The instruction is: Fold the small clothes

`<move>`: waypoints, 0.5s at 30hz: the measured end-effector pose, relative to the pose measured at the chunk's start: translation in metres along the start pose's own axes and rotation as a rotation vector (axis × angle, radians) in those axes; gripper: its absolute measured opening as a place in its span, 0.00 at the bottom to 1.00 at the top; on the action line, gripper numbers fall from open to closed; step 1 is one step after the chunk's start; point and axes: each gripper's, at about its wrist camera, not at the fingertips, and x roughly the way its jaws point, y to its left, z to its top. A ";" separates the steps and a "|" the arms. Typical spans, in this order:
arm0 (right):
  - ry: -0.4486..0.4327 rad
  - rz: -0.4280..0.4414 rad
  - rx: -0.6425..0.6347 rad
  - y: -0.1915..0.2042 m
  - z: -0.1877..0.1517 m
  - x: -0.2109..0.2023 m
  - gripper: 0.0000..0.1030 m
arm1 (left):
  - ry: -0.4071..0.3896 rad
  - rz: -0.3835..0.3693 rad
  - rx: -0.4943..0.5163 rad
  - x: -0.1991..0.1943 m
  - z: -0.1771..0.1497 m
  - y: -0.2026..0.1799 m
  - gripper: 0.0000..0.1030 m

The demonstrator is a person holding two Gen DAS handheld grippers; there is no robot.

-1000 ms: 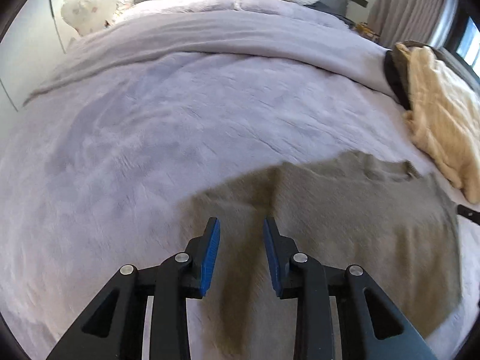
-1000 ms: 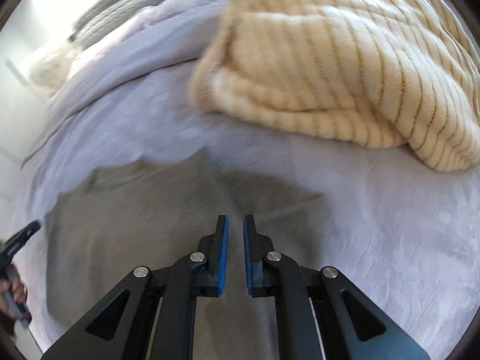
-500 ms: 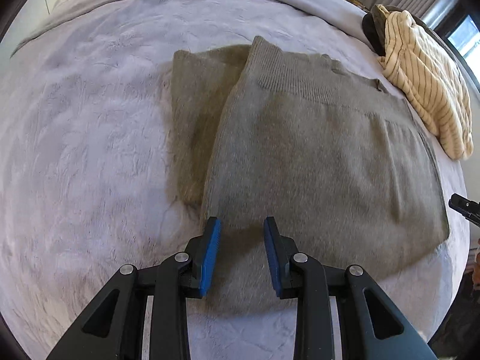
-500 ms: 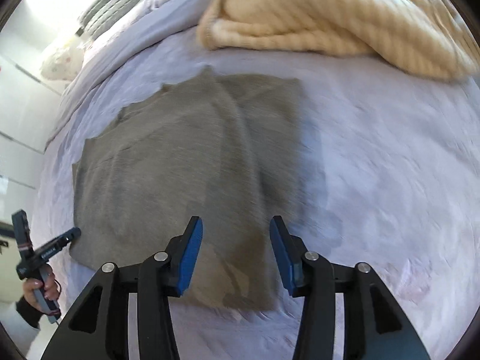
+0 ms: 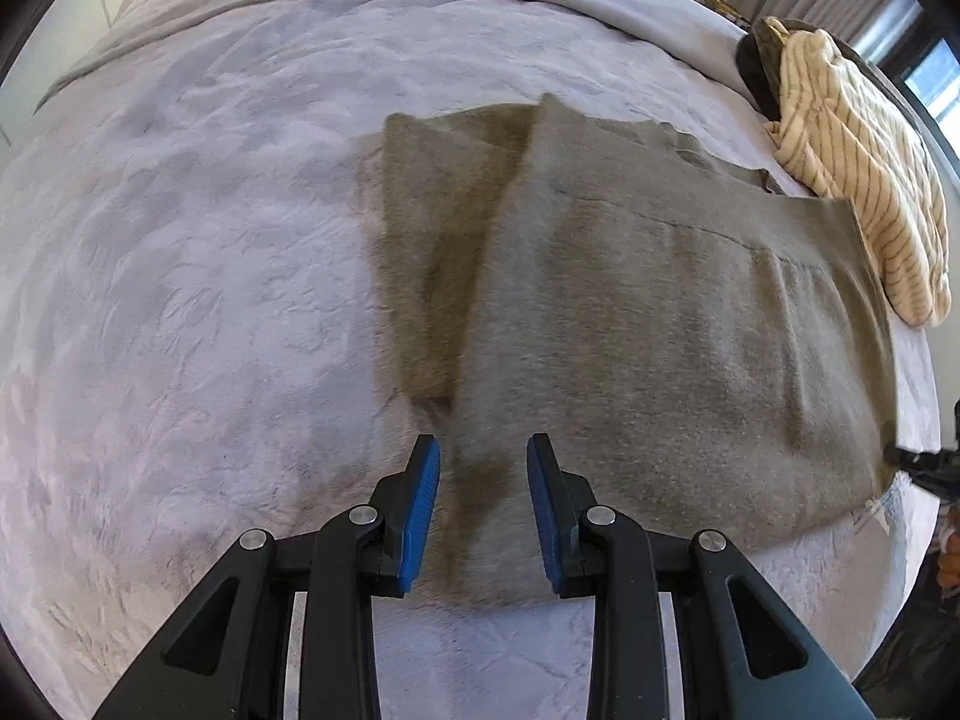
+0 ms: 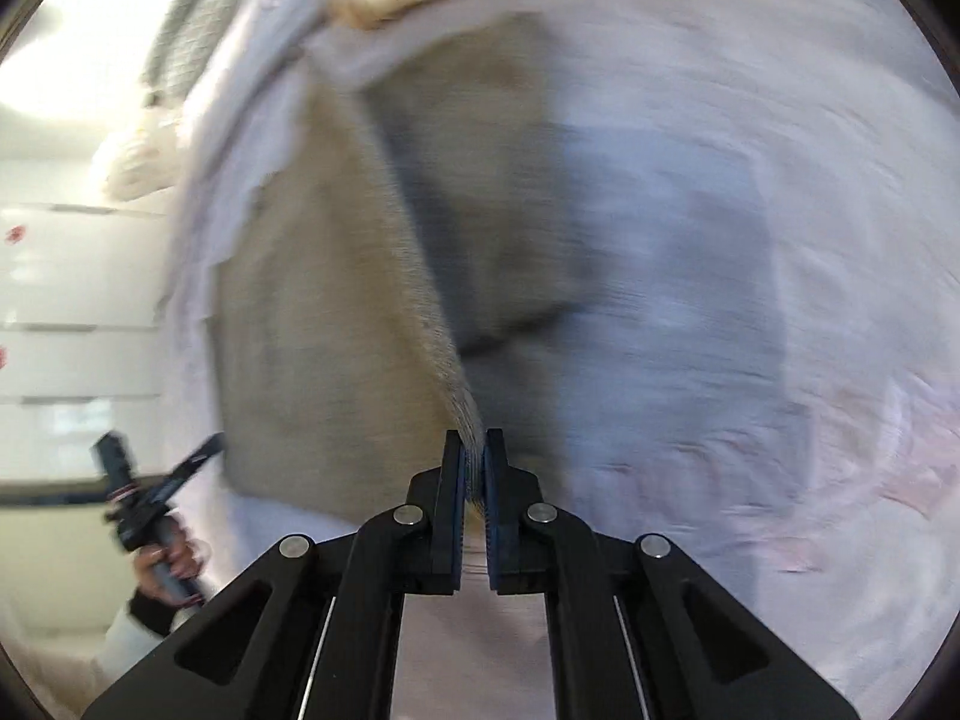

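Observation:
A grey-olive knitted sweater (image 5: 660,330) lies flat on the bed, its left sleeve folded in over the body. My left gripper (image 5: 483,468) hovers over its near left hem, open, with the cloth below the blue pads and not pinched. In the right wrist view my right gripper (image 6: 474,450) is shut on the right edge of the sweater (image 6: 324,312), which rises in a ridge from the pads. The view is blurred. The left gripper (image 6: 156,480) shows there at the far left, held by a hand.
A lavender plush bed cover (image 5: 180,300) spreads all around the sweater. A cream striped garment (image 5: 858,180) lies heaped at the far right, close to the sweater's shoulder. The right gripper's tip (image 5: 924,462) pokes in at the right edge. White cupboards (image 6: 72,312) stand beyond the bed.
My right gripper opened wide, came down on the sweater's edge and shut on it, rolling as it went. The left gripper tipped down over the near hem and then held still.

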 end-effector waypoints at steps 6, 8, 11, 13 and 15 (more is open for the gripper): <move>-0.028 0.005 0.109 -0.020 0.003 0.008 0.06 | 0.011 -0.003 -0.025 -0.007 -0.006 0.019 0.31; -0.070 -0.077 0.063 -0.005 -0.004 -0.001 0.08 | 0.017 -0.037 -0.037 -0.010 -0.007 0.026 0.31; -0.161 -0.191 -0.033 0.021 -0.013 -0.018 0.08 | 0.043 -0.115 -0.044 -0.010 -0.008 0.030 0.32; -0.216 -0.213 -0.084 0.037 -0.014 -0.030 0.08 | 0.076 -0.151 -0.026 -0.005 -0.009 0.028 0.61; -0.238 -0.196 -0.142 0.059 -0.021 -0.034 0.09 | 0.042 -0.157 0.000 -0.008 -0.011 0.023 0.74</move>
